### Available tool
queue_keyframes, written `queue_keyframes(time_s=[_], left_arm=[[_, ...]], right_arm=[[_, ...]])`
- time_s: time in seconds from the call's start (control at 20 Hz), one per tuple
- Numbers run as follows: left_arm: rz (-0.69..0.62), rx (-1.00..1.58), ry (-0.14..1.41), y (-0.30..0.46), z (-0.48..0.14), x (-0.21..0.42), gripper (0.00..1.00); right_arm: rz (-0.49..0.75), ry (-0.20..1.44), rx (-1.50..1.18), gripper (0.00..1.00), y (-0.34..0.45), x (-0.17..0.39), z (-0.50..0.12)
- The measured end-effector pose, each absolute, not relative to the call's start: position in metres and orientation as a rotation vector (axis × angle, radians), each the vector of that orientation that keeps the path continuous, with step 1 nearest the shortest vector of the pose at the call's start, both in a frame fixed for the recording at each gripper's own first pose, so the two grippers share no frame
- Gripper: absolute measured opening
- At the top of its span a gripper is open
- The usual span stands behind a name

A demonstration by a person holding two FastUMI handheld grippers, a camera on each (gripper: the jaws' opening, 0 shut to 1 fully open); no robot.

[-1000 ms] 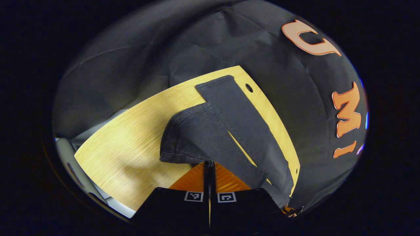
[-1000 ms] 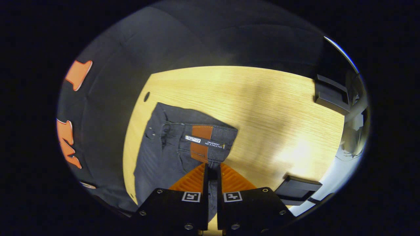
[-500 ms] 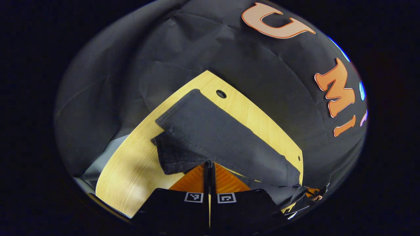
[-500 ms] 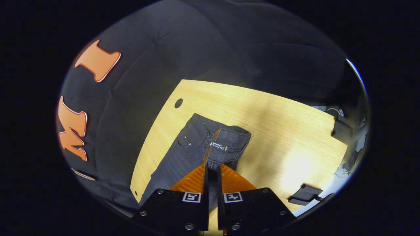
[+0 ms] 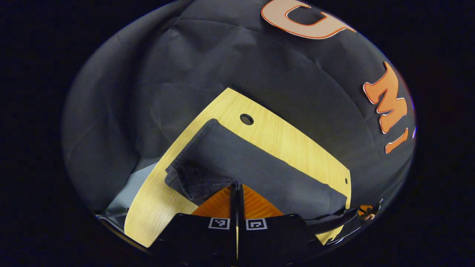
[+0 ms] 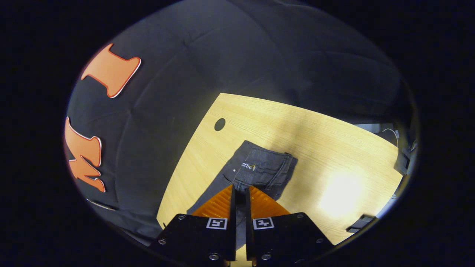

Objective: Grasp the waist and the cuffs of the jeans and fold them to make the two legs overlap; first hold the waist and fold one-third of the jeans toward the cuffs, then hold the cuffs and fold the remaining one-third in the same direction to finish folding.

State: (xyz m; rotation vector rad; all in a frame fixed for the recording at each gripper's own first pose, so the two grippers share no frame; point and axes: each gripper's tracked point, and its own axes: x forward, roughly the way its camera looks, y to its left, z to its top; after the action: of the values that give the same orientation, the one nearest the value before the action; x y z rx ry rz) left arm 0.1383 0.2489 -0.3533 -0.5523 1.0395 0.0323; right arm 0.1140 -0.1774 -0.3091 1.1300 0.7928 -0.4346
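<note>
Dark jeans (image 5: 256, 167) lie lengthwise on a light wooden table (image 5: 297, 144). In the left gripper view my left gripper (image 5: 236, 186) is shut on the cuff end (image 5: 196, 181) of one leg, which hangs over the other leg beneath it. In the right gripper view my right gripper (image 6: 240, 189) is shut on the waist (image 6: 263, 168), and the waistband folds over so its inner side and a small label face up. The other gripper and the hand holding it (image 5: 365, 212) peek in at the lower right of the left gripper view.
The table has a round cable hole (image 5: 246, 119) near its far edge, close to the jeans. The black cloth wall (image 6: 222, 55) rises right behind that edge. A dark object (image 6: 362, 223) lies at the table's near right edge in the right gripper view.
Both grippers have carried their ends of the jeans toward the far edge. The lifted leg now covers the other leg, and the waist has doubled over.
</note>
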Motion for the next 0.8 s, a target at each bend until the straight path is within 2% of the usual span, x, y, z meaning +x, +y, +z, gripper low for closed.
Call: queue_keyframes(time_s=[0.5,0.75,0.8], left_arm=[[0.126,-0.44,1.158,0.249,-0.397,0.218,0.02],[0.091,-0.408,1.142,0.239,-0.378,0.228,0.17],[0.081,-0.386,1.146,0.24,-0.371,0.226,0.34]], right_arm=[[-0.408,0.89,1.078,0.11,-0.166,0.207,-0.335],[-0.444,0.933,1.155,0.11,-0.168,0.206,-0.344],[-0.43,0.912,1.155,0.13,-0.168,0.211,-0.338]])
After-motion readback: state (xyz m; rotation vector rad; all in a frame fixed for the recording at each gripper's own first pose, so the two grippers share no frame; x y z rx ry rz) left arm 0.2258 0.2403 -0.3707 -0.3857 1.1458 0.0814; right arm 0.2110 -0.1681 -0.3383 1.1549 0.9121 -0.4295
